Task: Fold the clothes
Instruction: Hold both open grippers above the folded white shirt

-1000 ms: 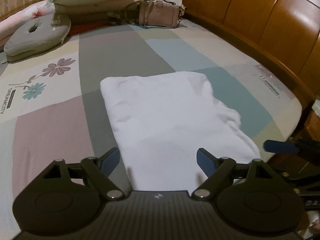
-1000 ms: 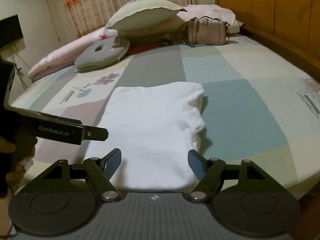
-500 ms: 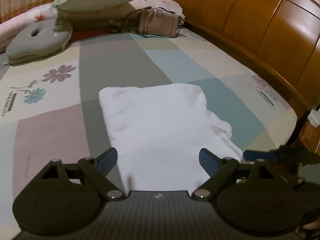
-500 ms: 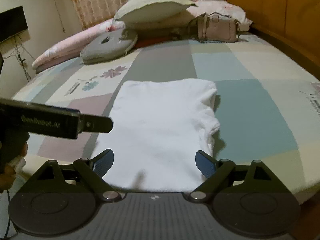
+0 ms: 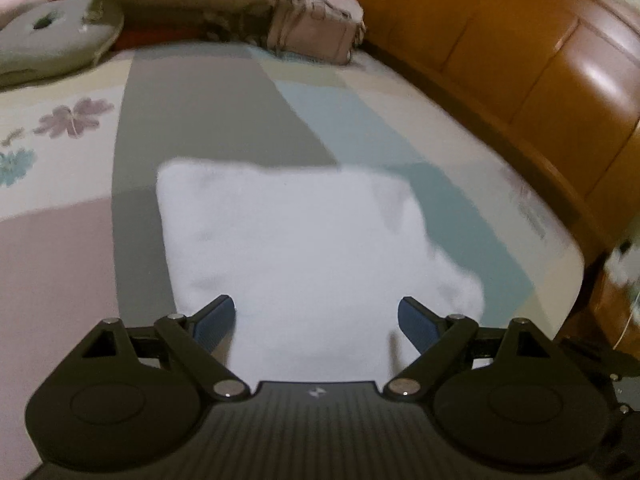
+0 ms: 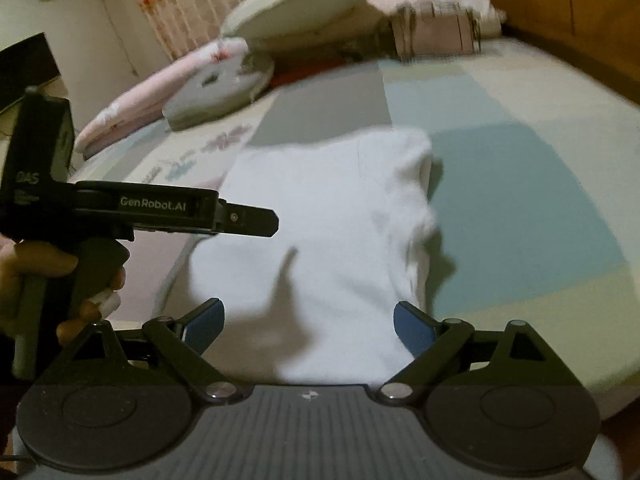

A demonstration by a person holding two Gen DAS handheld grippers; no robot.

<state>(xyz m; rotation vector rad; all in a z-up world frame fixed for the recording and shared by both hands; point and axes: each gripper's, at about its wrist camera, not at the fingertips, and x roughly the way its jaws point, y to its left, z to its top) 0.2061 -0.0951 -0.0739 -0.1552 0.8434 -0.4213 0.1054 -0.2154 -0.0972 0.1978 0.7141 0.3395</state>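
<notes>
From the left wrist view, the whole picture is smeared with motion blur. The left gripper [image 5: 316, 320] stands with its blue-padded fingers [image 5: 214, 320] spread wide, and nothing is pinched between them. The folded white garment [image 5: 300, 240] lies flat on the patchwork bedsheet [image 5: 200, 120], its near edge running under the gripper body and so cut off from sight. Its right edge looks rumpled, though the blur makes the folds hard to read. At the head of the bed a pale pink handbag [image 5: 312, 32] and a grey cushion [image 5: 48, 40] are soft shapes only; a pillow above them is cropped by the frame. The wooden bed frame [image 5: 540, 60] curves along the right. A small printed mark on the sheet near that side cannot be read. At the lower right a dark shape is cut by the edge and I cannot tell what it is.

From the right wrist view, also blurred, the right gripper [image 6: 310, 320] has just been opening its jaws; they stand wide apart and released, with the garment [image 6: 328, 220] lying beyond and below them, not gripped. The left gripper [image 6: 256, 220] reaches in from the left, seen side-on; its body reads "GenRobot.AI", and a smaller mark above looks like "DAS". A hand [image 6: 48, 276] holds its handle, partly hidden behind it. The handbag [image 6: 436, 32] and cushion [image 6: 220, 92] are streaked, as is the patterned curtain [image 6: 192, 0].
</notes>
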